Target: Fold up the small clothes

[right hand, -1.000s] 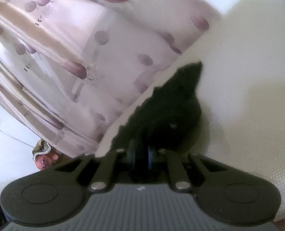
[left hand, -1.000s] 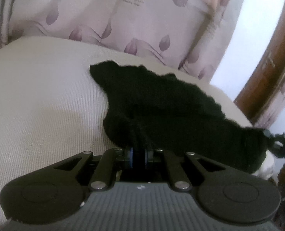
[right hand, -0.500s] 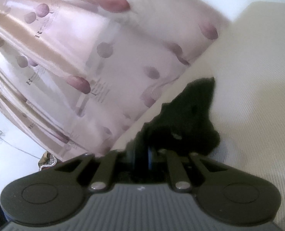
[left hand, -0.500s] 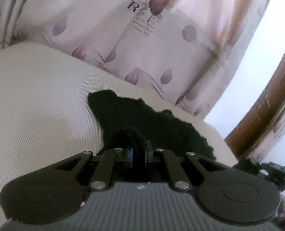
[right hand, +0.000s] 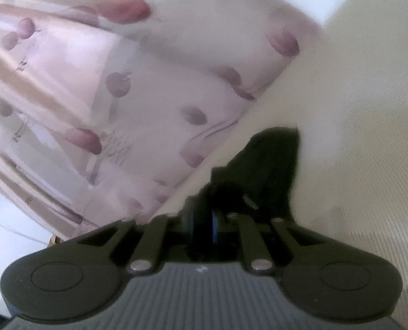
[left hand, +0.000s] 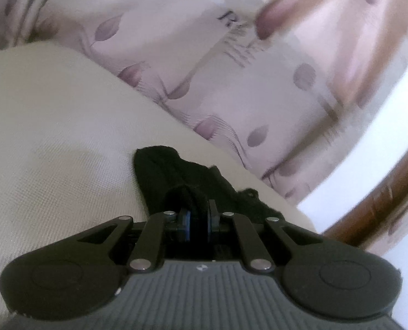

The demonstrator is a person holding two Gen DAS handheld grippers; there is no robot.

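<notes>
Folding step in hand: left gripper (left hand: 197, 221) and right gripper (right hand: 204, 224), jaws nearly closed, each pinch an edge of the black garment (left hand: 176, 176) lying on the cream cushion (left hand: 52, 137), near its curtain-side edge. Next move likely calls for laying the pinched edges onto the cloth.

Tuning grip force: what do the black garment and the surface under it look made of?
Garment: soft matte black knit or fleece, going by its fuzzy, scalloped edge; exact fibre unclear. It bunches where the left gripper and right gripper are shut on it. Surface: cream woven fabric with a fine diagonal rib, matte and apparently padded, since it curves at the edge.
</notes>
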